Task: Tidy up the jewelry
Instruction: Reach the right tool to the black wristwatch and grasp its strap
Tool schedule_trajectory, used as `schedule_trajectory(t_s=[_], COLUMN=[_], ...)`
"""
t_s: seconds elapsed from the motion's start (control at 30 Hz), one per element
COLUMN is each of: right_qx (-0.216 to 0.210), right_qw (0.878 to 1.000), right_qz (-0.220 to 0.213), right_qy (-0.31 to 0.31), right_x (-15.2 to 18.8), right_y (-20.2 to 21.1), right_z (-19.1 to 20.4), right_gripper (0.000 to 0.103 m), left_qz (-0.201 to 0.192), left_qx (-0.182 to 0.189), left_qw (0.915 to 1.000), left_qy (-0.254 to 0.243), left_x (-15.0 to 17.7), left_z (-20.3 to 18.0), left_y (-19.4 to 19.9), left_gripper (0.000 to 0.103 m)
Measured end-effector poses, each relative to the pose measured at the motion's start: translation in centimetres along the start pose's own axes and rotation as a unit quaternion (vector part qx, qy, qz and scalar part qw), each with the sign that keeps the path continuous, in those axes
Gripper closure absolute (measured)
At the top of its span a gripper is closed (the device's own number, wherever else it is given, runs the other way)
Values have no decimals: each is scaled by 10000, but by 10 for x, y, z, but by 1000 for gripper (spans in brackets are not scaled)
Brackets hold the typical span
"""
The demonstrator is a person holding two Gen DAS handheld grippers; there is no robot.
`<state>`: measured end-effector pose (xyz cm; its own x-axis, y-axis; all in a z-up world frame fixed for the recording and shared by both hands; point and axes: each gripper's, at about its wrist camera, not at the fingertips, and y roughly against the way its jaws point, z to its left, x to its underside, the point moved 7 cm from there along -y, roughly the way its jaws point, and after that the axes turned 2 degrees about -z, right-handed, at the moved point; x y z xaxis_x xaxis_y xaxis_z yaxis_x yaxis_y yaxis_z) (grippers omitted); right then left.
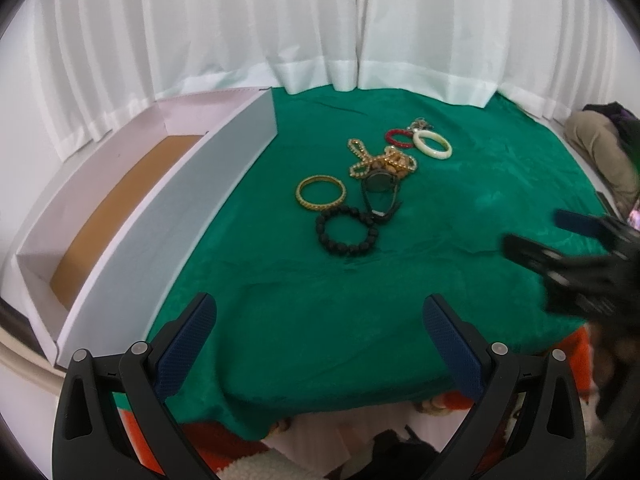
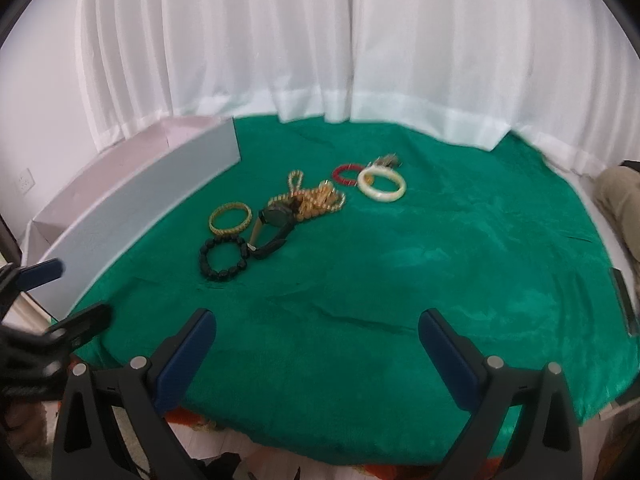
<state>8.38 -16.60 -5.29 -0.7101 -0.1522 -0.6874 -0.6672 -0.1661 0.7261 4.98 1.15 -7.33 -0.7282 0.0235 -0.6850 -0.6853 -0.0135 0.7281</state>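
Note:
Jewelry lies in a cluster on the green cloth (image 1: pixel 460 216): a gold bangle (image 1: pixel 321 192), a black bead bracelet (image 1: pixel 346 230), a dark watch (image 1: pixel 379 184), tangled gold chains (image 1: pixel 384 162), a red bracelet (image 1: pixel 400 138) and a cream bangle (image 1: pixel 432 145). The same pieces show in the right wrist view, with the black bead bracelet (image 2: pixel 224 258) nearest. A white open box (image 1: pixel 100 216) stands on the left. My left gripper (image 1: pixel 316 326) is open over the cloth's near edge. My right gripper (image 2: pixel 314 338) is open too, and empty. Both hang well short of the jewelry.
White curtains (image 1: pixel 320 20) close the back. The right gripper (image 1: pixel 560 248) appears blurred at the right of the left wrist view; the left gripper (image 2: pixel 60 292) appears at the left of the right wrist view. Orange and white fabric (image 1: pixel 240 452) lies below the cloth's front edge.

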Motion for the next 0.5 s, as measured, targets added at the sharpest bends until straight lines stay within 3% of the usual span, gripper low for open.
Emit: schedule_trajectory(t_s=[0.23, 0.5], right_qx=[-633, -330], right_qw=[9964, 9955], right_qz=[566, 881], right_qy=[17, -92], right_x=[-32, -57], right_y=[-97, -167], right_z=[32, 57], right_gripper=[0, 0], left_qz=[110, 281], left_qx=[-141, -306], left_qw=[9997, 9987], left_qy=[149, 291], left_x=[4, 13], left_z=[13, 26], left_y=[-7, -17], left_gripper=[0, 0])
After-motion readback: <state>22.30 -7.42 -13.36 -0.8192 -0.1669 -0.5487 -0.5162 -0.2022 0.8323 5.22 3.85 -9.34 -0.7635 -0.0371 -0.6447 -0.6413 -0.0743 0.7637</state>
